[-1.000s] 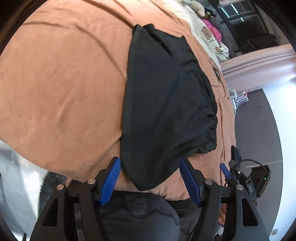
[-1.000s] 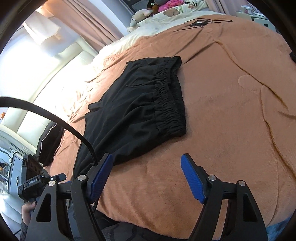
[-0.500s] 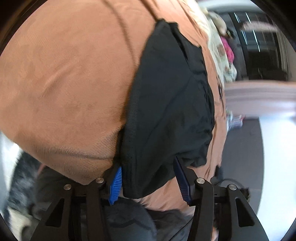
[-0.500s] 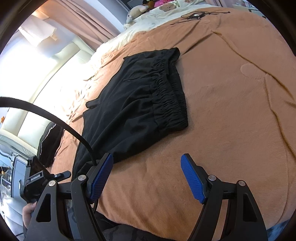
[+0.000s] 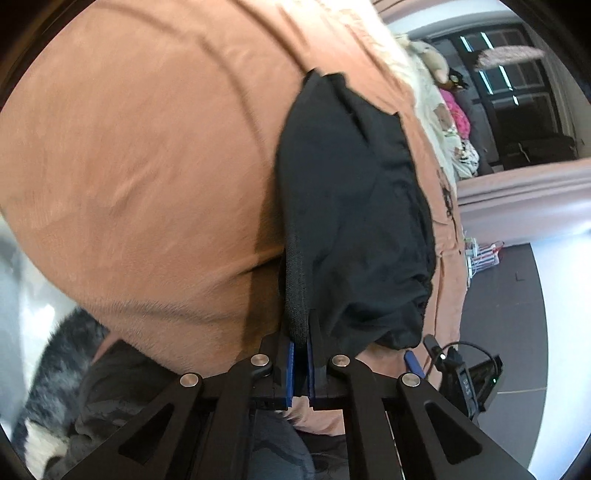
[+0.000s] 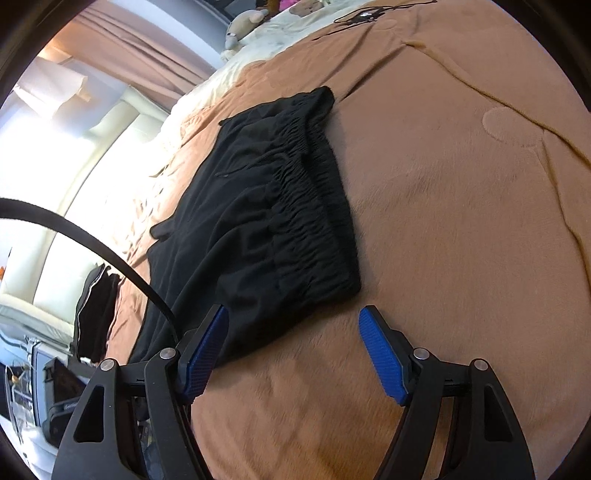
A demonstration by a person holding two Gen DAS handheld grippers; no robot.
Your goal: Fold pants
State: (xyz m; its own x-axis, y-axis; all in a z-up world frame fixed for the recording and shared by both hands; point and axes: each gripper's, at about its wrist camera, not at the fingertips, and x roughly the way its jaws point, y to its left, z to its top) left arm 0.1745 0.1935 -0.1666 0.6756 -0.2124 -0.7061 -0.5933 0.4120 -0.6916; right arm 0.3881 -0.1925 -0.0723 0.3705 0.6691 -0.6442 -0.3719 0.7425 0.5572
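Black pants (image 6: 258, 221) lie flat on the orange-brown bed cover (image 6: 461, 184), the elastic waistband toward the right in the right wrist view. My left gripper (image 5: 300, 345) is shut on the hem edge of the pants (image 5: 351, 206) at the near side of the bed. My right gripper (image 6: 291, 349) is open and empty, just in front of the waistband's near corner, its left fingertip (image 6: 207, 343) over the pants' edge.
The bed cover (image 5: 147, 166) fills most of both views. Stuffed toys and cream bedding (image 6: 251, 26) lie at the far end. A black cable (image 6: 92, 240) crosses the left of the right wrist view. A dark garment (image 6: 94, 314) hangs at the bed's left edge.
My left gripper has moved onto the pants' hem and shut on it. My right gripper has moved closer to the waistband corner and stays open.
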